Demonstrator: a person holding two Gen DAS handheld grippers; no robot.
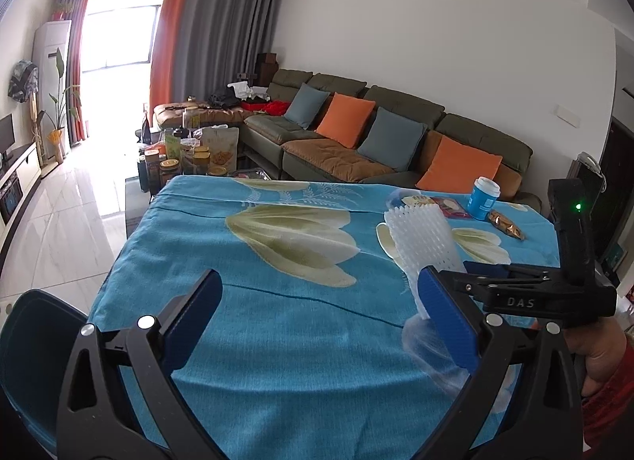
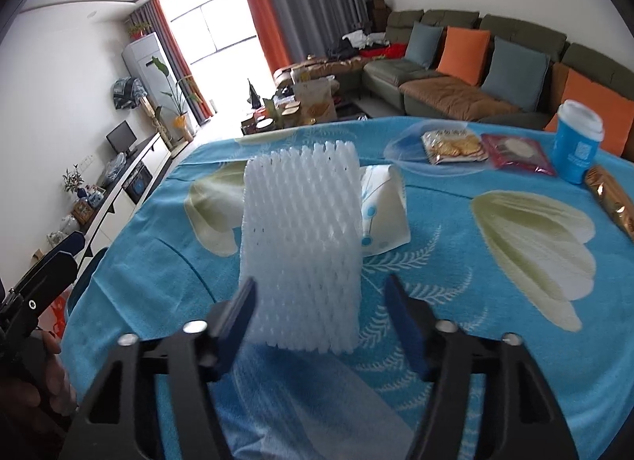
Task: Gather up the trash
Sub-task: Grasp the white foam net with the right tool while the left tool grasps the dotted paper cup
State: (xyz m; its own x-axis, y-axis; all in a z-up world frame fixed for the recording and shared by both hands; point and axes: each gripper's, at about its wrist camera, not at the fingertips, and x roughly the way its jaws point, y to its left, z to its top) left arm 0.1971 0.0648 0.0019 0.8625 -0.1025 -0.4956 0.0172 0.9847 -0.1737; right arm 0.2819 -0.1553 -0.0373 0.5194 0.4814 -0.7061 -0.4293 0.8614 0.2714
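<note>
A white foam net sleeve (image 2: 301,246) stands on end on the blue flowered tablecloth (image 2: 455,301). My right gripper (image 2: 321,281) is around it. The left pad (image 2: 237,325) lies against the net and the right pad (image 2: 404,325) stands a little apart from it. In the left wrist view the same net (image 1: 424,246) rises beside the right gripper (image 1: 473,268). My left gripper (image 1: 319,275) is open over bare cloth, with nothing between its pads. A paper cup (image 2: 382,210) lies on its side behind the net. A thin translucent plastic sheet (image 2: 317,400) lies under the net.
At the far right of the table lie a cracker packet (image 2: 451,147), a red packet (image 2: 515,155), a blue lidded cup (image 2: 576,139) and a gold wrapper (image 2: 612,198). A dark blue rounded object (image 1: 35,361) sits by the table's near left corner. A sofa (image 1: 356,151) stands behind.
</note>
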